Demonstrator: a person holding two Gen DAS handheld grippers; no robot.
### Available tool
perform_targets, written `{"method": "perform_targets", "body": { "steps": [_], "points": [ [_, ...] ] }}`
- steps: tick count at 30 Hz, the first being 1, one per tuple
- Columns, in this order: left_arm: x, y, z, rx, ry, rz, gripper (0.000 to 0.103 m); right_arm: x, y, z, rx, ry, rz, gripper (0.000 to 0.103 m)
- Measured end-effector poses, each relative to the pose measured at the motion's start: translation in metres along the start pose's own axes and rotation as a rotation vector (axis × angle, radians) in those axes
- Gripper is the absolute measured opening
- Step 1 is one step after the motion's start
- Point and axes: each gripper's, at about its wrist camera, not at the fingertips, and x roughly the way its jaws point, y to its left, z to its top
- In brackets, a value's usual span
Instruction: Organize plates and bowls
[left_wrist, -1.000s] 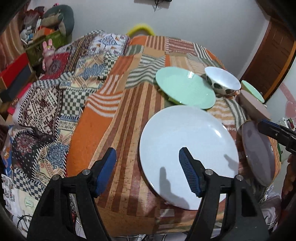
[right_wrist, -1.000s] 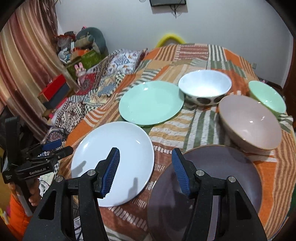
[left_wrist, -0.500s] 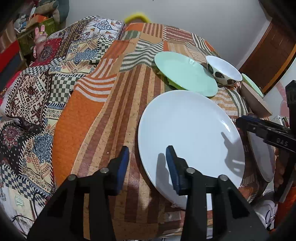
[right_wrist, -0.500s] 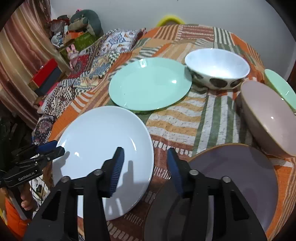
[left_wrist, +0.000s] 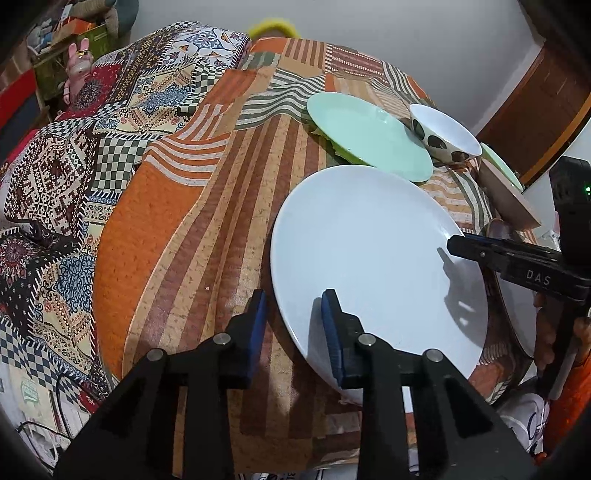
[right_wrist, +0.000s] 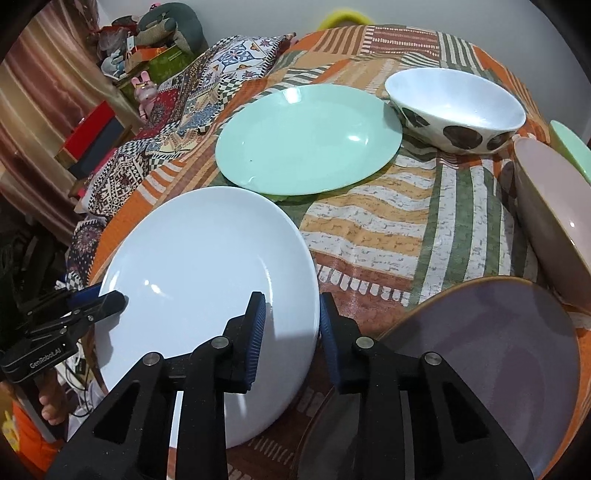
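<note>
Across the lower centre of both frames lay the large round white plate (left_wrist: 373, 254) on the striped patchwork tablecloth (left_wrist: 207, 229). Each rim passed between parted jaws: left gripper (left_wrist: 293, 325) on one side, right gripper (right_wrist: 291, 330) opposite.

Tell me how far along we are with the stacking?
Nothing is stacked: green plate, spotted bowl and purple plate lie apart. Both the left gripper and right gripper straddle opposite rims of the white plate, jaws not closed.
</note>
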Motion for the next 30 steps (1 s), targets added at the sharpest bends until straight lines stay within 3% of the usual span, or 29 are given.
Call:
{"method": "perform_targets", "body": {
  "steps": [7, 17, 30],
  "points": [
    [0.002, 0.008, 0.001, -0.044, 0.006, 0.005, 0.028, -0.003, 0.005, -0.004, -0.016, 0.010, 0.020, 0.027],
    [-0.002, -0.008, 0.001, 0.017, -0.006, 0.071, 0.025, 0.000, 0.008, -0.004, -0.003, -0.005, 0.010, 0.025],
    [-0.027, -0.022, 0.006, 0.036, -0.067, 0.069, 0.025, -0.037, 0.008, -0.007, 0.040, -0.121, 0.017, 0.025]
  ]
}}
